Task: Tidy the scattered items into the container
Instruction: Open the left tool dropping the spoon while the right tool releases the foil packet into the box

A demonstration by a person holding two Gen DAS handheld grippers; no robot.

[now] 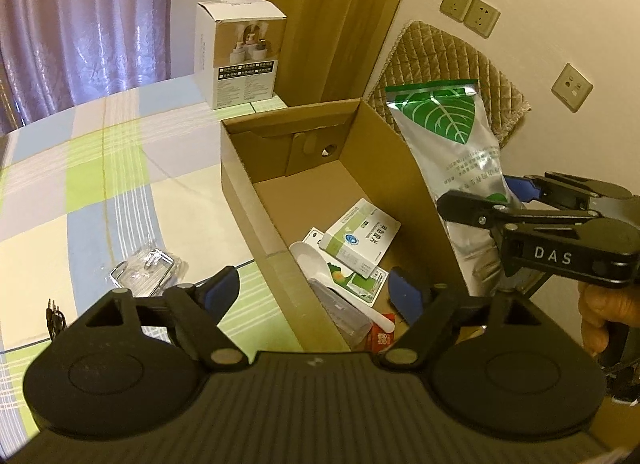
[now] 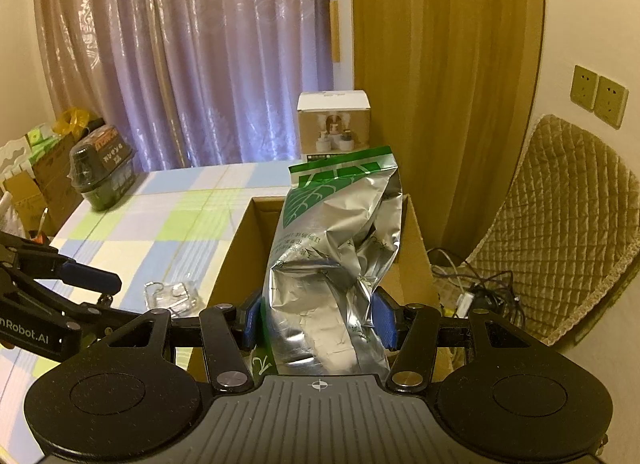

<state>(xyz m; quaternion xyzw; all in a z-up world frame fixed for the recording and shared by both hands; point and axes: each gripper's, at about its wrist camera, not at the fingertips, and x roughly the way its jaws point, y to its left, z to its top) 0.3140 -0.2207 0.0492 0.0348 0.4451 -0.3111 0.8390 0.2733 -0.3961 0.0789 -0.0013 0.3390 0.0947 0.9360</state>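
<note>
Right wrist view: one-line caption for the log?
Right gripper holds a silver leaf-print pouch over the open cardboard box.

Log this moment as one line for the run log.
right gripper: shut on foil pouch, above cardboard box | left gripper: open, empty | in box: white spoon, medicine carton
</note>
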